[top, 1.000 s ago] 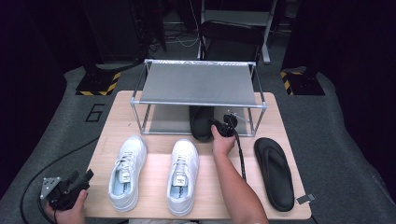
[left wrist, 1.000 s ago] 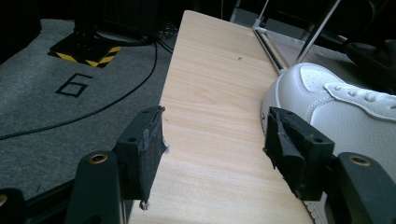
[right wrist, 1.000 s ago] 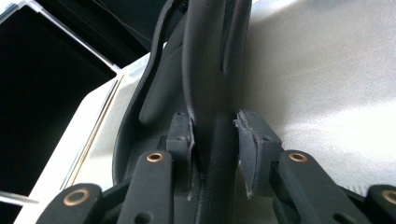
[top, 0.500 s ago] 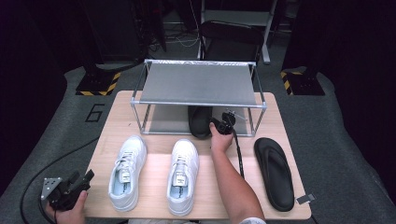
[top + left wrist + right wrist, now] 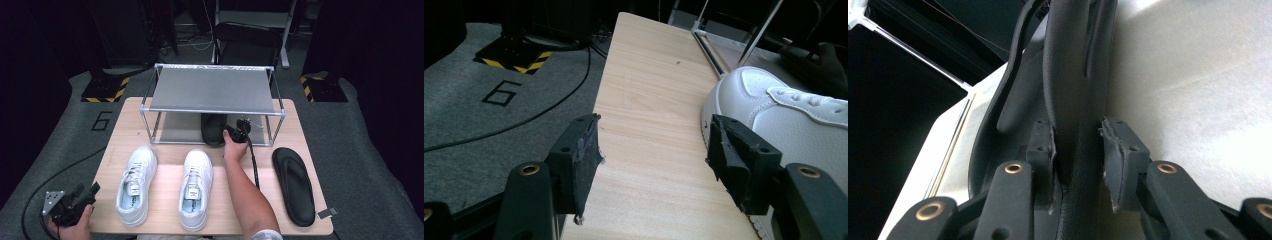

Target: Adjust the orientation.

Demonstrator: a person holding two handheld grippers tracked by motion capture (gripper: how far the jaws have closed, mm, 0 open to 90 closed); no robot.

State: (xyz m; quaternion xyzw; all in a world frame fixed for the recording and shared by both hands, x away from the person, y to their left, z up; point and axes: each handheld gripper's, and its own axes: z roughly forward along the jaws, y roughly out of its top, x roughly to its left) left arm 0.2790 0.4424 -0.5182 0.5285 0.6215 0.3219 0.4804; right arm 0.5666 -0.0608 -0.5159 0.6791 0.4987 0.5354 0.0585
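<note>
A black flip-flop (image 5: pixel 212 129) lies on the lower level of the metal shoe rack (image 5: pixel 212 90), toe end inward. My right gripper (image 5: pixel 231 131) reaches under the rack's front rail, and its jaws are shut on the flip-flop's (image 5: pixel 1073 75) near part, which stands between the pads of the right gripper (image 5: pixel 1078 145). The matching black flip-flop (image 5: pixel 294 185) rests flat at the table's right side. My left gripper (image 5: pixel 90 191) hovers off the table's front left corner; in its own view the left gripper (image 5: pixel 651 145) is open with only bare wood between the jaws.
Two white sneakers (image 5: pixel 136 182) (image 5: pixel 196 187) stand side by side at the front of the wooden table (image 5: pixel 130 120), toes toward the rack. One sneaker (image 5: pixel 784 115) sits just right of the left jaws. Cables trail over the grey floor mat.
My right hand has edged slightly toward the rack with the flip-flop. The left hand has stayed where it was.
</note>
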